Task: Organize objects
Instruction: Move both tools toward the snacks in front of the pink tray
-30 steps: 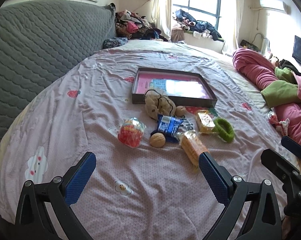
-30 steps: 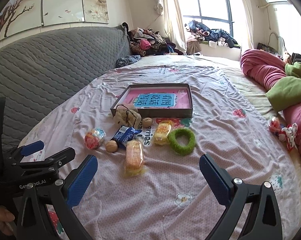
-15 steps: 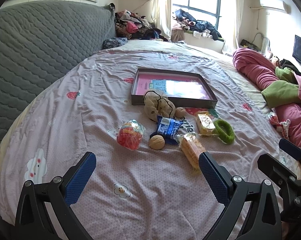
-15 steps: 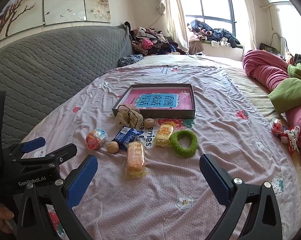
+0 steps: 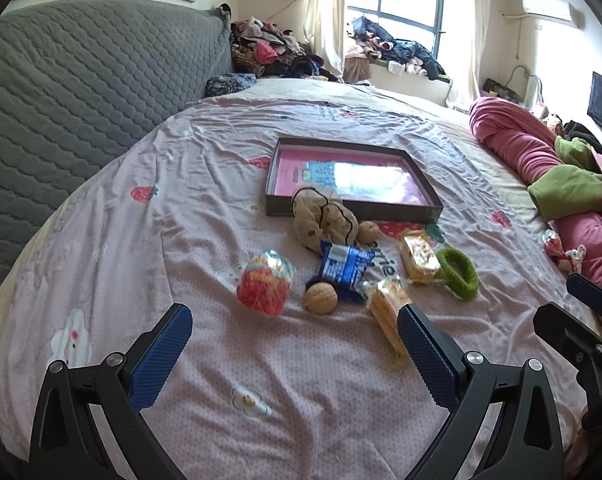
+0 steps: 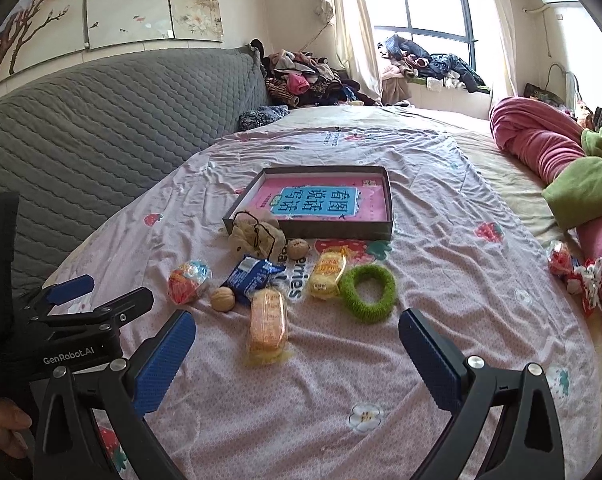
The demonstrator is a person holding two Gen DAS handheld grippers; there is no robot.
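Hovering above the near end of the pink patterned bedsheet (image 6: 441, 208), both grippers stand with jaws spread wide and nothing held. The left gripper (image 5: 293, 344) points toward 12 o'clock, its blue-padded fingers (image 5: 161, 356) clear of every object. The right gripper (image 6: 297, 350) is in the same state; the left tool also appears at 9 o'clock in the right wrist view, gripped by a hand (image 6: 3, 426) at the lower left edge.

The task items lie in a loose cluster at the centre of the sheet:
- A shallow dark rectangular cardboard box (image 6: 390, 200) containing a pink and blue printed booklet (image 6: 321, 200) sits at 12 o'clock, farthest from the grippers.
- A beige drawstring cloth pouch (image 5: 325, 216) rests against the box's near wall, with a small brown walnut (image 5: 368, 231) just beside it at 3 o'clock.
- A blue foil snack packet (image 5: 345, 266) lies nearer, touching a second walnut (image 5: 320, 298) at its 7 o'clock.
- A red and clear wrapped candy bag (image 5: 265, 284) lies at 9 o'clock of that walnut, apart from it.
- An orange wrapped cake bar (image 6: 267, 320) lies nearest the grippers.
- A yellow wrapped snack (image 6: 328, 274) touches a green fuzzy fabric ring (image 6: 367, 292) at its 3 o'clock.

A rolled pink quilt (image 6: 537, 140) lies along the bed at 2 o'clock.
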